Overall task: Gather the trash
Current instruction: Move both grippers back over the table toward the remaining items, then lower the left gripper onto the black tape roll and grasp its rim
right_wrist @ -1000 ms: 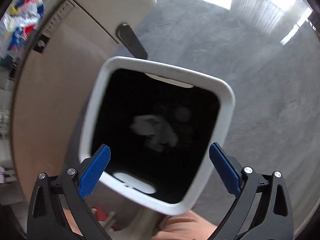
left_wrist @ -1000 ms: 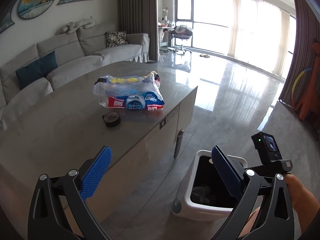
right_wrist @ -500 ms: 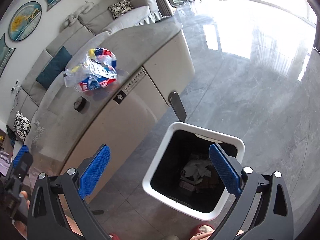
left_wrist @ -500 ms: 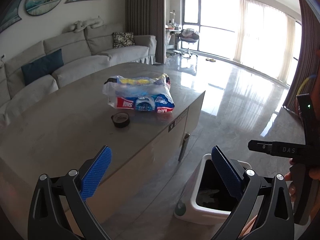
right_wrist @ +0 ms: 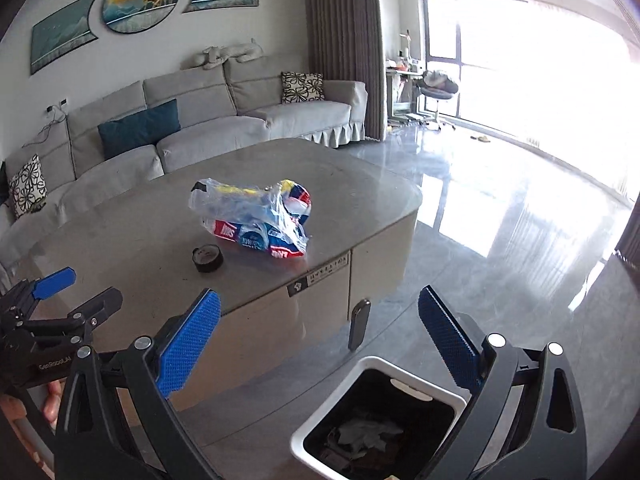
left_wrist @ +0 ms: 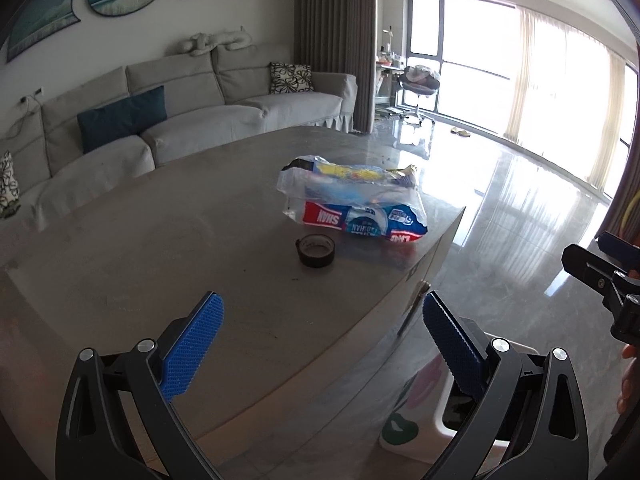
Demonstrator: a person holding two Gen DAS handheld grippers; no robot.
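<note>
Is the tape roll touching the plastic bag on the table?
Apart. The left wrist view shows bare tabletop between the tape roll and the plastic bag; the right wrist view shows that gap too.

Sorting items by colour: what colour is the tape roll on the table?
Black; the tape roll shows best in the right wrist view, lying beside the plastic bag.

sofa [right_wrist: 224, 120] grey, sat behind table [right_wrist: 120, 240] | teal cushion [right_wrist: 138, 128] + patterned cushion [right_wrist: 302, 87] lay on it | wall art [right_wrist: 140, 0] hung above | swivel chair [right_wrist: 438, 92] stood by window [right_wrist: 520, 60] | curtain [right_wrist: 344, 40] hung drawn
</note>
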